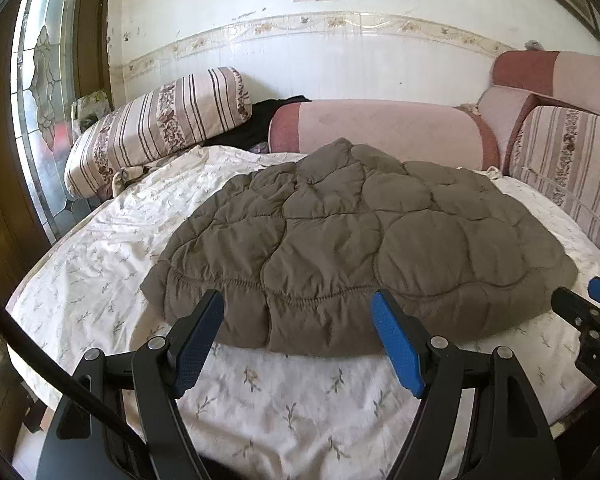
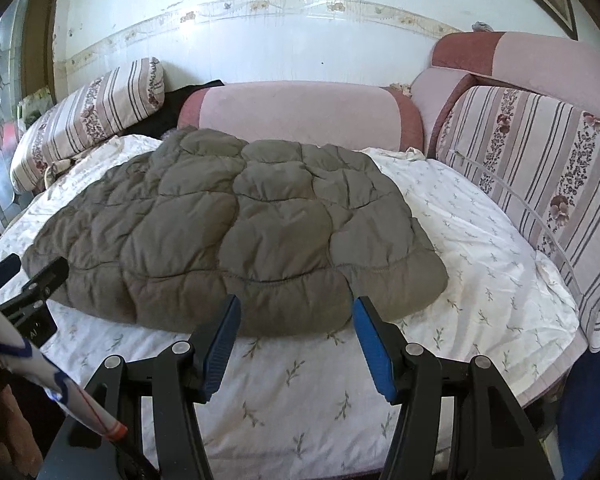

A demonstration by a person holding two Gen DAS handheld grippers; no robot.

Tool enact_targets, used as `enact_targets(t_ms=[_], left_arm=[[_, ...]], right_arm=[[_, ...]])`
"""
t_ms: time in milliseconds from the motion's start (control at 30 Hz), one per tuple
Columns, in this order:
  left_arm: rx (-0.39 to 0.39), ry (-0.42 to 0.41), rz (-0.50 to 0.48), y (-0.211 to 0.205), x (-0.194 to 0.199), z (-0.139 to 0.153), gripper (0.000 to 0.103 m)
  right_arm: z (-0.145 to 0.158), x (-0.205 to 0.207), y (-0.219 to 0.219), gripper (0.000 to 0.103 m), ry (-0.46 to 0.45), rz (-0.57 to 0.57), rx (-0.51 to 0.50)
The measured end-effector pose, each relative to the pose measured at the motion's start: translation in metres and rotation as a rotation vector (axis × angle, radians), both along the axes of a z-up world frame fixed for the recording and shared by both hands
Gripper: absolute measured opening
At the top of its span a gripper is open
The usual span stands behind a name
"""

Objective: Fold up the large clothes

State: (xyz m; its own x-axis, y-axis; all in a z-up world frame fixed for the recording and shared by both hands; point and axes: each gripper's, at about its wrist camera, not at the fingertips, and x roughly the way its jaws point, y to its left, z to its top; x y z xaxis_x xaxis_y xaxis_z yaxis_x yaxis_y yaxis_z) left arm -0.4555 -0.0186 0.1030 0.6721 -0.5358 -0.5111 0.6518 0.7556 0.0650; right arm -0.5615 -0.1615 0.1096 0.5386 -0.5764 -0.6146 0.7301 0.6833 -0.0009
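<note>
Home bedroom: sheeted bed, striped pillows

Left gripper hangs open-jawed before the brown quilted jacket lying on the floral sheet

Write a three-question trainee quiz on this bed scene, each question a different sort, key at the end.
1. True or false: the left hand-held gripper is clamped on the quilted jacket.
2. What does the jacket lie on? A) bare floor B) floral sheet C) wooden chair
3. Fill in: between the right hand-held gripper pads there is ____.

Key: 1 false, its jaws stand open, short of the hem; 2 B; 3 nothing, open jaws.
</note>
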Motion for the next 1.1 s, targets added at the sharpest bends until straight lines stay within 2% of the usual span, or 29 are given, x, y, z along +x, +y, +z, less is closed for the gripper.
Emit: enact_targets(t_ms=[200,267,467,600,700,800,967,1100], left_arm=[[-0.022,0.008,-0.007,0.014,-0.007,0.008,0.076],[-0.029,0.021,-0.001,0.019,-0.005,0.008,0.082],[-0.008,0.042,0.006,0.025,0.005,-0.004,0.086],[-0.043,0.079,-0.008,0.026,0.008,-0.006,0.089],[-0.039,0.083,-0.026,0.019,0.006,-0.009,0.09],[-0.033,0.054,-0.042,0.007,0.001,-0.012,0.09],[-0.032,-0.015,-0.057,-0.004,-0.007,-0.018,0.097],[-0.026,0.029,-0.051,-0.006,-0.003,-0.016,0.098]], right_arm=[[0.011,-0.007,0.017,0.063,-0.004,0.005,-0.026],[0.013,-0.007,0.021,0.063,0.001,0.009,-0.041],[0.01,-0.009,0.029,0.067,0.003,0.002,-0.08],[-0.005,-0.001,0.024,0.067,0.011,0.005,-0.053],[-0.017,0.003,0.024,0.067,0.031,0.011,-0.055],[-0.019,0.001,0.019,0.067,0.004,0.019,-0.031],[-0.02,-0.001,0.009,0.067,-0.029,0.013,-0.001],[-0.021,0.002,0.005,0.067,-0.036,0.005,0.018]])
